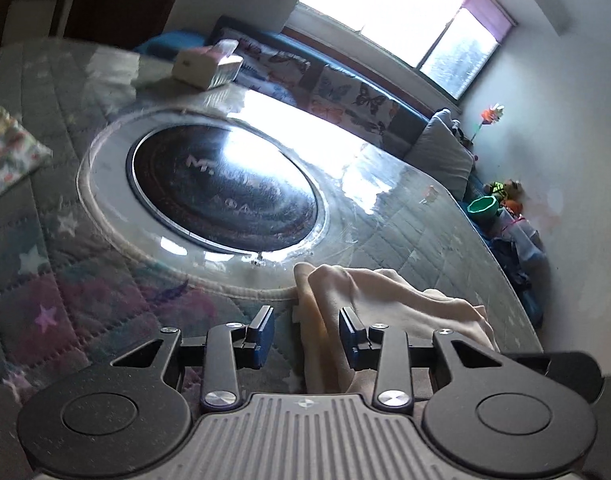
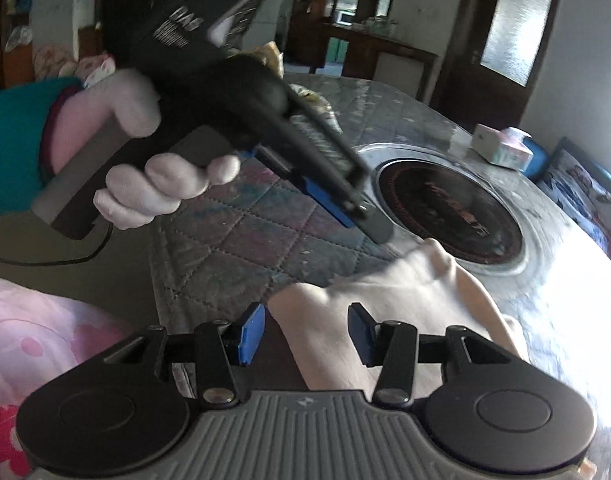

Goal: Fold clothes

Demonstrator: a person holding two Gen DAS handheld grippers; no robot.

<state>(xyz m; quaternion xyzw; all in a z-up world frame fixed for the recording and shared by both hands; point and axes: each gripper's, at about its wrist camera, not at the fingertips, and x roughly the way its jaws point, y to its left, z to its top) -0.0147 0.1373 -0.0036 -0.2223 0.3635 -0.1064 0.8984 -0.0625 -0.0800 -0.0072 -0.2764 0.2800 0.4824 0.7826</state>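
Observation:
A cream cloth (image 1: 389, 300) lies crumpled on the quilted table top near its front edge. My left gripper (image 1: 305, 336) stands open, and a fold of the cloth runs up between its blue pads without being pinched. In the right wrist view a gloved hand (image 2: 145, 184) holds the left gripper (image 2: 365, 216), whose tips are close to the far corner of the cream cloth (image 2: 405, 296). My right gripper (image 2: 305, 334) is open over the near part of the cloth. Its right pad is above the fabric and its left pad is off the cloth's edge.
The round table (image 1: 445, 232) carries a dark round hob (image 1: 225, 188) in a pale ring at its centre. A tissue box (image 1: 207, 66) stands beyond it. A floral folded cloth (image 1: 5, 152) lies at the left, a butterfly-print sofa (image 1: 337, 96) is behind, and pink flowered fabric (image 2: 33, 340) is close by.

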